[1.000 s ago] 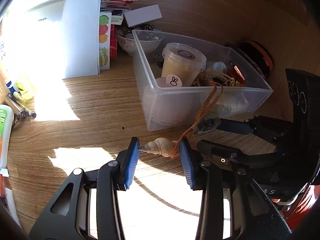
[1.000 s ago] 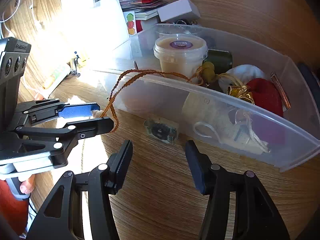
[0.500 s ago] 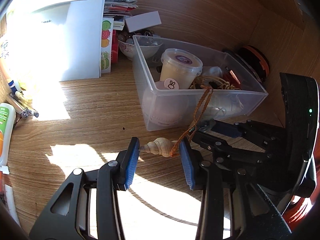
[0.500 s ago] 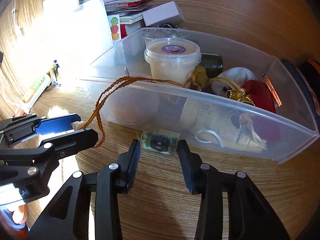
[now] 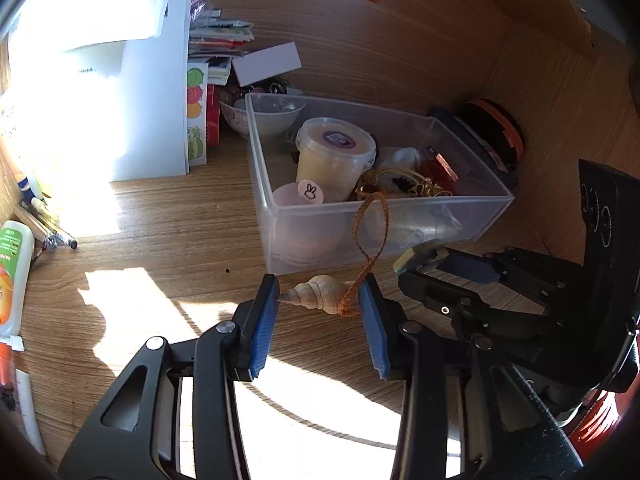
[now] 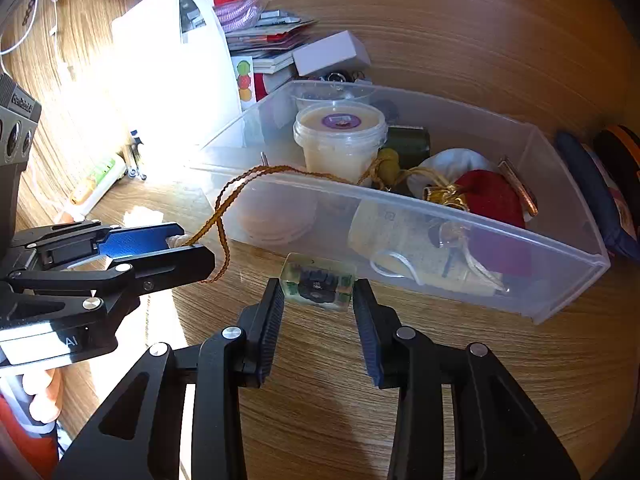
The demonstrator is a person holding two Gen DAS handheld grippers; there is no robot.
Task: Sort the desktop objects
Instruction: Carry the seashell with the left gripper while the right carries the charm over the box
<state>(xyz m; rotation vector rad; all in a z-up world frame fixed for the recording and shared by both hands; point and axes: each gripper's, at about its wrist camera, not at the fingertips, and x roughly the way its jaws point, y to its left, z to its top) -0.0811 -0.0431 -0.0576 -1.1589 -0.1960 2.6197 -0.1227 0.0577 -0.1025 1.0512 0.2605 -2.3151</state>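
Observation:
My left gripper (image 5: 318,300) is shut on a cream spiral seashell (image 5: 318,294) just above the wooden desk, in front of a clear plastic bin (image 5: 320,236). A brown braided cord (image 5: 370,240) runs from the shell up over the bin's rim. My right gripper (image 6: 318,294) is shut on a small clear resin block (image 6: 318,286) with dark parts inside, close to the bin's front wall (image 6: 440,248). The left gripper also shows in the right wrist view (image 6: 188,250). The right gripper also shows in the left wrist view (image 5: 428,266).
The bin holds a lidded cream tub (image 5: 334,158), a red pouch (image 6: 490,198), a white cloth bag and gold trinkets. A white paper holder (image 5: 120,92), stacked booklets and a bowl (image 5: 256,114) stand behind. Pens and a tube (image 5: 12,276) lie at the left.
My right gripper has moved forward to the resin block and closed on it. My left gripper has kept its hold on the shell and drawn back slightly from the bin.

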